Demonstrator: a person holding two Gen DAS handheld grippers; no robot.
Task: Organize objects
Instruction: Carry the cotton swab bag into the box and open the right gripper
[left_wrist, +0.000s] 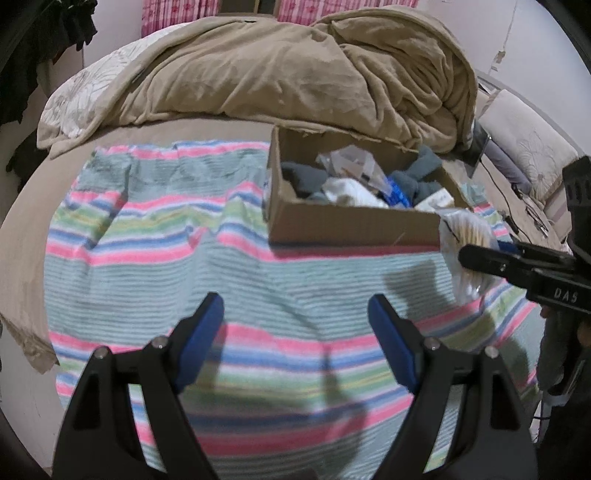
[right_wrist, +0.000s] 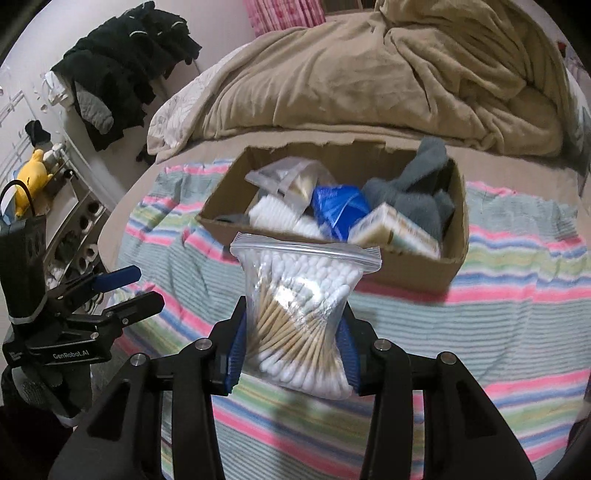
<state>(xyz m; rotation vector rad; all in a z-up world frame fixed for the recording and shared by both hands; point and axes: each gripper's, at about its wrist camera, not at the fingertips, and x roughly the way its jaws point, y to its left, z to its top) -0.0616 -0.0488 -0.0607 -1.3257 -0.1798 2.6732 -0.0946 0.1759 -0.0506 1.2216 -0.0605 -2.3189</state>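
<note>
My right gripper (right_wrist: 291, 332) is shut on a clear zip bag of cotton swabs (right_wrist: 303, 314) and holds it above the striped towel, just in front of the cardboard box (right_wrist: 406, 273). The box holds grey cloths (right_wrist: 417, 199), a blue packet (right_wrist: 340, 210), white items and a small carton (right_wrist: 399, 232). In the left wrist view the box (left_wrist: 351, 225) sits ahead to the right, and the right gripper (left_wrist: 480, 258) with the bag (left_wrist: 469, 236) is at its front right corner. My left gripper (left_wrist: 295, 325) is open and empty above the towel (left_wrist: 147, 240).
A crumpled tan blanket (left_wrist: 295, 74) lies on the bed behind the box. Pillows and cables (left_wrist: 524, 155) are at the right. Dark clothes (right_wrist: 122, 66), a shelf and a yellow plush toy (right_wrist: 33, 173) stand left of the bed.
</note>
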